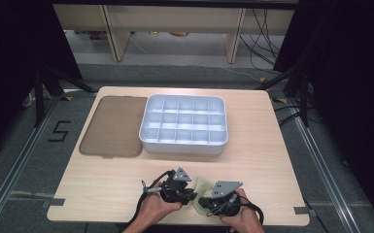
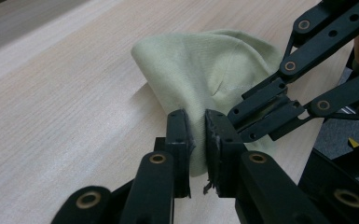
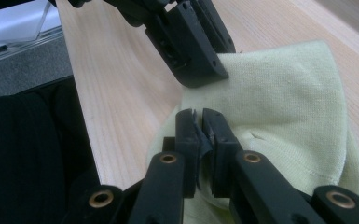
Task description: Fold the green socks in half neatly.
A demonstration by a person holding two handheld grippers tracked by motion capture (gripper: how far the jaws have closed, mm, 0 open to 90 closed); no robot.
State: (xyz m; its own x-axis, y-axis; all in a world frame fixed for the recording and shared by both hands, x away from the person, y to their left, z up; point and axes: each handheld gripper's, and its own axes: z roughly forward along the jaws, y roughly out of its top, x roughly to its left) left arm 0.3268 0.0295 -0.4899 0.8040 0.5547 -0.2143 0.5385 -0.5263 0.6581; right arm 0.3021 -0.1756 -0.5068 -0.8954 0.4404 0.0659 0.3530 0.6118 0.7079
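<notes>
A pale yellow-green cloth (image 1: 203,187) lies bunched on the wooden table near its front edge, between my two grippers. In the left gripper view, my left gripper (image 2: 199,140) is shut on a fold of the cloth (image 2: 205,70), and the other gripper's black jaws reach in from the right. In the right gripper view, my right gripper (image 3: 200,135) is shut on an edge of the cloth (image 3: 279,107), with the left gripper's jaws pressing on the fabric just above. From the high view, the left gripper (image 1: 192,194) and right gripper (image 1: 201,201) meet at the cloth.
A white tray with several small compartments (image 1: 183,144) stands at the table's middle back. A brown translucent lid (image 1: 112,126) lies flat to its left. The table's front edge (image 1: 175,221) runs just below my hands.
</notes>
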